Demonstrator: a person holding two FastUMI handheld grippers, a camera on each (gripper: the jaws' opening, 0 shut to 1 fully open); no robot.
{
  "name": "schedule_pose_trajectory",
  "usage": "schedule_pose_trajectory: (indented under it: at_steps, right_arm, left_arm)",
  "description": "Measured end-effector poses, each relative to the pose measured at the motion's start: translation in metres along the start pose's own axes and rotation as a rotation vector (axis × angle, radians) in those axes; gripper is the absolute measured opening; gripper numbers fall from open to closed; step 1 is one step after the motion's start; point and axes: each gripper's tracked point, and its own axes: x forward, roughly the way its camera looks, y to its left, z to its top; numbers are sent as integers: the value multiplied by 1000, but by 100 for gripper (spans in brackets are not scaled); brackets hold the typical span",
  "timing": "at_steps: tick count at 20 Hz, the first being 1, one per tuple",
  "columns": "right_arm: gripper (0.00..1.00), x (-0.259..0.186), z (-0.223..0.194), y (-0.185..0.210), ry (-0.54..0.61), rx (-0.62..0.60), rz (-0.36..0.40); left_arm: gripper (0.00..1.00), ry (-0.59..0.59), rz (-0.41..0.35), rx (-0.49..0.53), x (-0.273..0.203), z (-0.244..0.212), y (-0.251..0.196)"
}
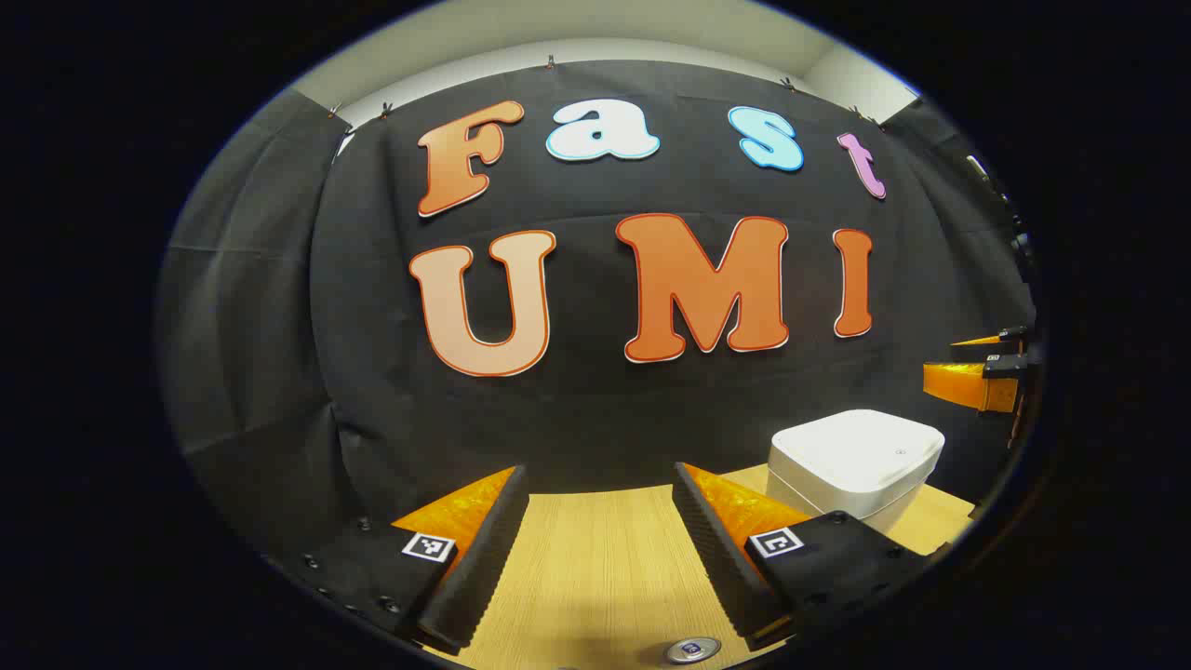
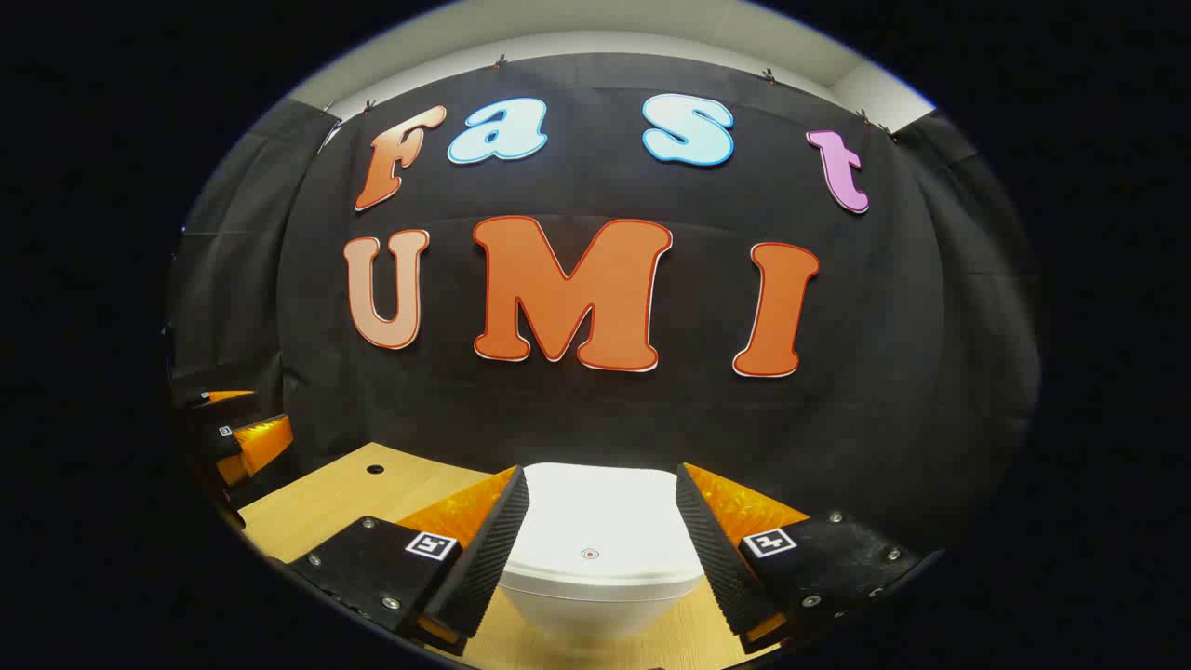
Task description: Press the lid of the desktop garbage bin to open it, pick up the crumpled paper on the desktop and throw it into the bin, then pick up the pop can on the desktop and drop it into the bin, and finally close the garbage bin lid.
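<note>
Right now your right gripper (image 2: 595, 540) hangs with fingers apart above the one white plastic bin (image 2: 595, 558), lid down, standing near the far edge of the light wooden desktop (image 1: 595, 568). Your left gripper (image 1: 595, 549), fingers also apart, has bare desktop ahead; one silver pop can (image 1: 691, 649) stands below it.

A light wooden desktop (image 1: 595, 558) is lying under everything, a small dark hole (image 2: 375, 469) showing near its far edge. Black cloth (image 2: 893, 372) (creased, clipped along the top) is hanging behind it, below a pale wall (image 1: 651, 37).
</note>
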Motion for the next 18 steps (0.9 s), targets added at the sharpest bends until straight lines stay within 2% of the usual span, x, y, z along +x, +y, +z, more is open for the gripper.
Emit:
schedule_pose_trajectory:
  at_steps: [18]
  right_arm:
    - [96,10,5,5,0,22,23]
  left_arm:
    - [99,-24,33,13,-4,2,13]
